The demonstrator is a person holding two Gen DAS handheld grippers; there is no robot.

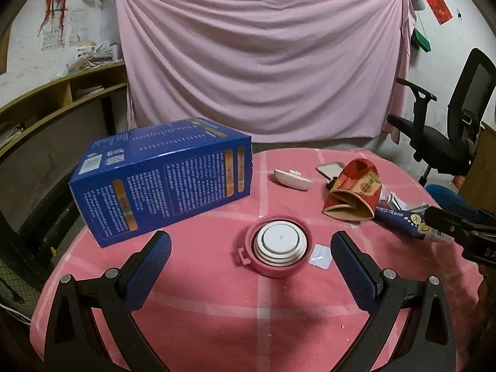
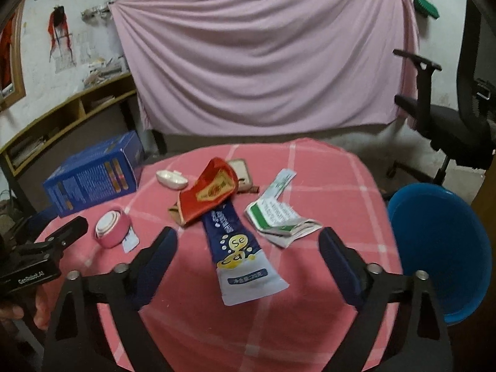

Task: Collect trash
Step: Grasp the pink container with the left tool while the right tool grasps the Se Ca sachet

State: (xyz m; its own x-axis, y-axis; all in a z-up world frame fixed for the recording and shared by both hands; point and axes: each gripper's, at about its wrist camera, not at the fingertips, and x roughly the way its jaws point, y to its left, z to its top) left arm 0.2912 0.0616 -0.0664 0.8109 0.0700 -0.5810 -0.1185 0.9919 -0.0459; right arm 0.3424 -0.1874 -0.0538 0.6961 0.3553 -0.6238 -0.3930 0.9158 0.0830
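Observation:
On the pink checked table, my left gripper [image 1: 251, 248] is open just before a pink round lid [image 1: 276, 245] with a white centre. A small clear wrapper [image 1: 321, 255] lies by its right side. My right gripper [image 2: 248, 245] is open over a blue and white pouch [image 2: 238, 248]. A crushed red packet [image 2: 207, 195] lies beyond the pouch, folded green-printed paper [image 2: 279, 214] to its right. A white oval lid [image 2: 171, 179] lies further back. A blue bin [image 2: 440, 248] stands at the table's right edge.
A large blue box [image 1: 164, 179] lies on the table's left side. A black office chair [image 1: 446, 130] stands to the right, a wooden shelf [image 1: 55, 99] at the left. A pink sheet [image 1: 260, 59] hangs on the back wall.

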